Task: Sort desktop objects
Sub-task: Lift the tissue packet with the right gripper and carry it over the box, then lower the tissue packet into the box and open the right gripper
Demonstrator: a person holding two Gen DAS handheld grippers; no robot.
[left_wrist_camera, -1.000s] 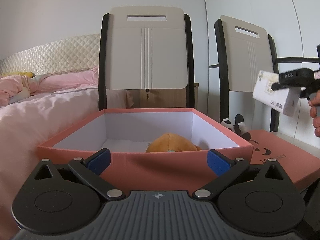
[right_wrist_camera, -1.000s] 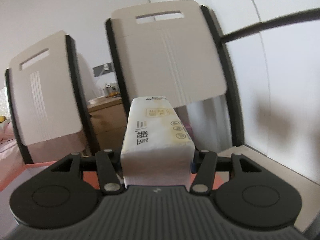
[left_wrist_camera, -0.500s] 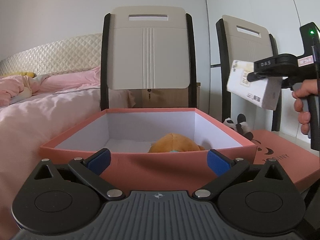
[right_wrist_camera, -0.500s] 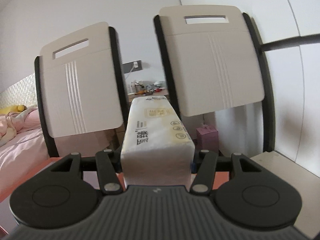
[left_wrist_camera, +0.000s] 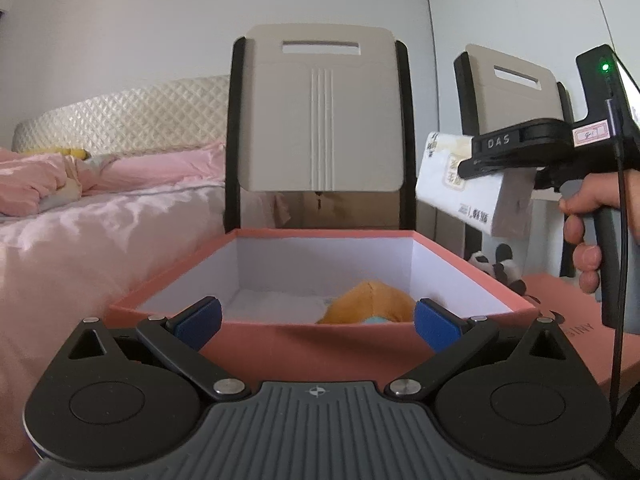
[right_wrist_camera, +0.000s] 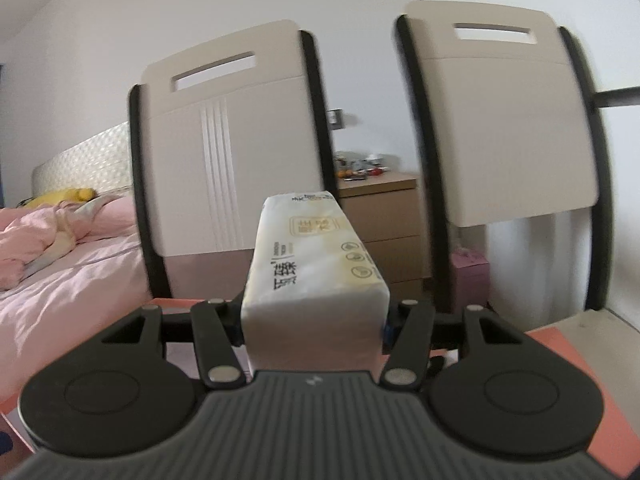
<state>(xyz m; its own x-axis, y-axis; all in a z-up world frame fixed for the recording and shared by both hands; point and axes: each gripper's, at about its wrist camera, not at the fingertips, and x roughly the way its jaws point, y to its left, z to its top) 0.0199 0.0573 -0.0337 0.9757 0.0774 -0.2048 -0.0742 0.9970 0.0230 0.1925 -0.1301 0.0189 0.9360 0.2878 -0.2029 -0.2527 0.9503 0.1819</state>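
An open salmon box (left_wrist_camera: 320, 340) with white inner walls stands right in front of my left gripper (left_wrist_camera: 316, 325). That gripper is open, its blue pads (left_wrist_camera: 196, 322) apart and nothing between them. An orange plush toy (left_wrist_camera: 372, 300) lies inside the box. My right gripper (right_wrist_camera: 315, 322) is shut on a white tissue pack (right_wrist_camera: 316, 264). In the left wrist view the tissue pack (left_wrist_camera: 452, 184) hangs in the air above the box's right rim, with a black finger (left_wrist_camera: 496, 148) across it and a person's hand (left_wrist_camera: 584, 216) on the handle.
The salmon box lid (left_wrist_camera: 568, 320) lies flat to the right, with a small panda toy (left_wrist_camera: 496, 268) behind it. Two beige chair backs (left_wrist_camera: 320, 112) (right_wrist_camera: 500, 120) rise beyond the box. A pink bed (left_wrist_camera: 100, 220) is on the left and a wooden dresser (right_wrist_camera: 384, 224) is far back.
My right gripper has carried the tissue pack leftward and slightly up, from the right edge to over the box's right side. The left gripper has stayed open and still.
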